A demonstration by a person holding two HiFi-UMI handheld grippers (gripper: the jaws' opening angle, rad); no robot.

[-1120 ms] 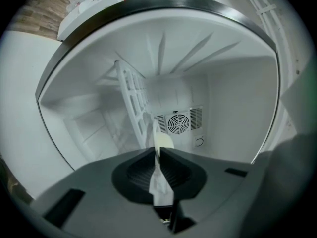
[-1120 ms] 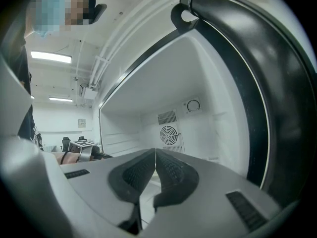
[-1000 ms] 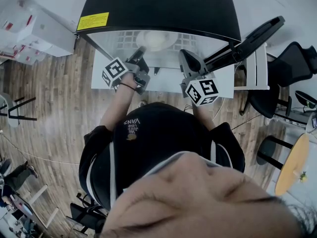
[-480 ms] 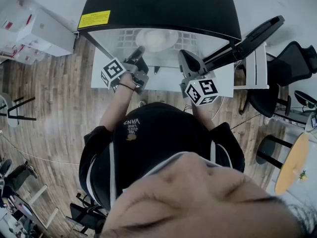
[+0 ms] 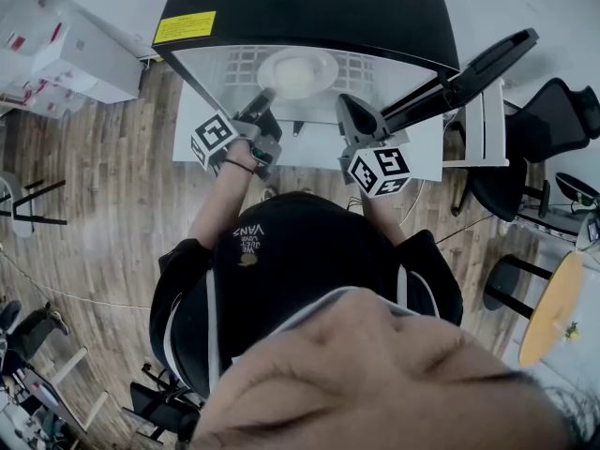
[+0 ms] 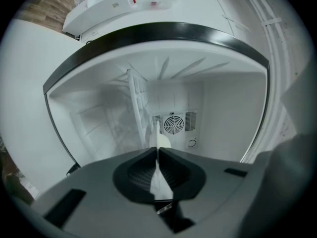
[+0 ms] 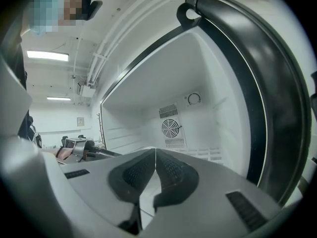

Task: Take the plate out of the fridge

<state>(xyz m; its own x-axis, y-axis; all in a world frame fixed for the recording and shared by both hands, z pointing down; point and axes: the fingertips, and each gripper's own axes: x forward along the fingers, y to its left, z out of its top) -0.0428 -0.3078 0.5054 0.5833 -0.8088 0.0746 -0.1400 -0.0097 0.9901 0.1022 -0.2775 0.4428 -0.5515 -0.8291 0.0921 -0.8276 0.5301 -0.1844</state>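
White and round with a smooth, glossy face, the plate lies flat on the wire shelf inside the open fridge, at 12 o'clock in the head view. The left gripper reaches in from the plate's 7 o'clock. Its jaws have just been closing, and in the left gripper view they stand almost together with the plate's thin rim pinched edge-on between the ribbed black pads. The right gripper sits at the plate's 5 o'clock, apart from it, jaws pressed together on nothing.

White gridded wire makes up the shelf. The fridge's inner walls are smooth white plastic, with a round slatted fan vent on the back wall. Its top is matte black, and the black-edged door stands swung out at 3 o'clock.

Wooden planks cover the floor. White boxes are stacked at 10 o'clock, black chairs stand at 3 o'clock, and a round yellow table is at 4 o'clock.

Compared with a second ago, both grippers sit at about the same spots. The head view has tipped slightly, so more of the plate and shelf shows under the fridge's black top.
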